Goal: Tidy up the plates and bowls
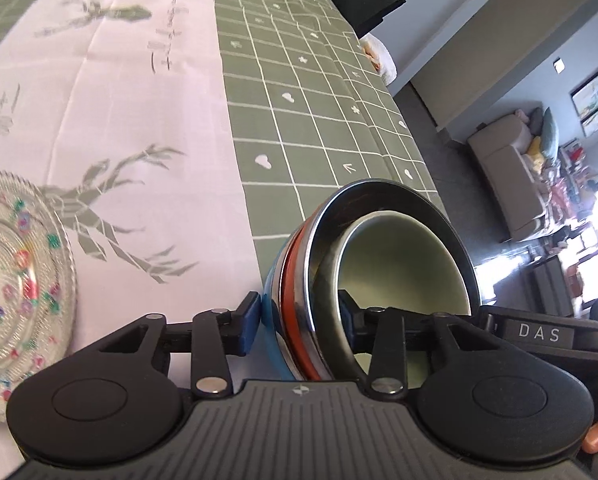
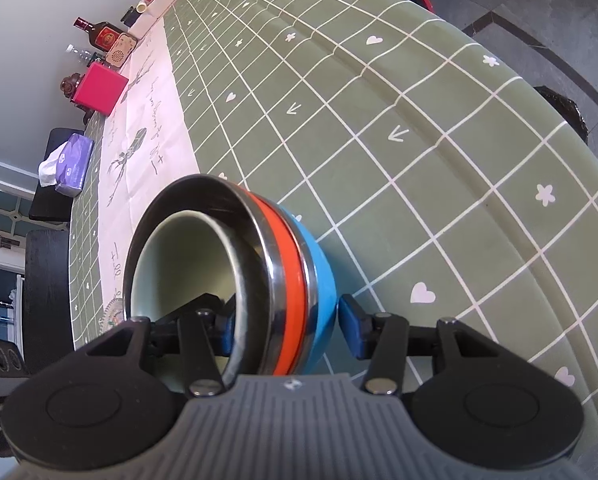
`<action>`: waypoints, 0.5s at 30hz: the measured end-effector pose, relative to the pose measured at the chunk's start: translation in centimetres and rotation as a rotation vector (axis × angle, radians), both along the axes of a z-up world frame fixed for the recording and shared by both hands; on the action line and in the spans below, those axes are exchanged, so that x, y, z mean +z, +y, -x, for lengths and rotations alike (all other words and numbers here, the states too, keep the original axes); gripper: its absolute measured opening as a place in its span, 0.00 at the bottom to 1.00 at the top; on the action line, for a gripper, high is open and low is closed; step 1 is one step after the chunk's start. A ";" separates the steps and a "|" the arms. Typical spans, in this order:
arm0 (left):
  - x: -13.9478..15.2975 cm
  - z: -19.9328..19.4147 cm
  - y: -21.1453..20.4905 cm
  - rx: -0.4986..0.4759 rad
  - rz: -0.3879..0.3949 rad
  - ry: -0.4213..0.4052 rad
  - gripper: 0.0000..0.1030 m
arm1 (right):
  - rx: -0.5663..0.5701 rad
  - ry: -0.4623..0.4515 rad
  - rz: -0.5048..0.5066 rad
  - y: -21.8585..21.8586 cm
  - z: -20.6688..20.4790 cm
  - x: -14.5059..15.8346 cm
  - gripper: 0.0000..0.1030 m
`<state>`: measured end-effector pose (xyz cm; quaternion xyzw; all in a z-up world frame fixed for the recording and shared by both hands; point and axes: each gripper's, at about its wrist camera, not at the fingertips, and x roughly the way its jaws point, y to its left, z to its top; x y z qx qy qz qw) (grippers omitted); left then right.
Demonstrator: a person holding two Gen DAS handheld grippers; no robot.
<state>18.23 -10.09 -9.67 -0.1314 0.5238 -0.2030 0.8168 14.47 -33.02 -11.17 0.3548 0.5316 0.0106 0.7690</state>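
Left wrist view: left hand-held gripper [image 1: 299,326] straddling the wall of a nested bowl stack [image 1: 363,264] — pale green bowl [image 1: 403,264] inside steel bowls banded orange and blue. Outer pad touching the blue side, inner pad inside the rim; looks clamped on the stack. Stack tipped on edge at the near right of the bench [image 1: 299,120], over green checked cloth. Patterned glass plate [image 1: 15,292] lying flat, well apart to the left.

Right wrist view: right hand-held gripper [image 2: 289,326] astride the opposite wall. Inner finger inside the green bowl; outer pad [image 2: 353,326] just clear of the blue side — not gripping.

Judged step: two-handed lift or reposition of the stack. Best done by closing the right side before raising, keeping both hands level, avoiding inner bowl sliding out.
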 end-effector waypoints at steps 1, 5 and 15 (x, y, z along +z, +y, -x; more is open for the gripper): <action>0.1 0.0 -0.1 -0.002 -0.010 -0.007 0.41 | -0.005 0.005 -0.007 0.0 0.1 -0.1 0.50; 0.2 0.0 -0.2 0.002 -0.017 -0.005 0.41 | -0.033 0.002 -0.021 -0.2 0.4 -0.3 0.48; 0.6 0.0 -0.8 0.022 -0.055 -0.006 0.40 | -0.037 0.025 0.010 0.1 0.2 0.0 0.43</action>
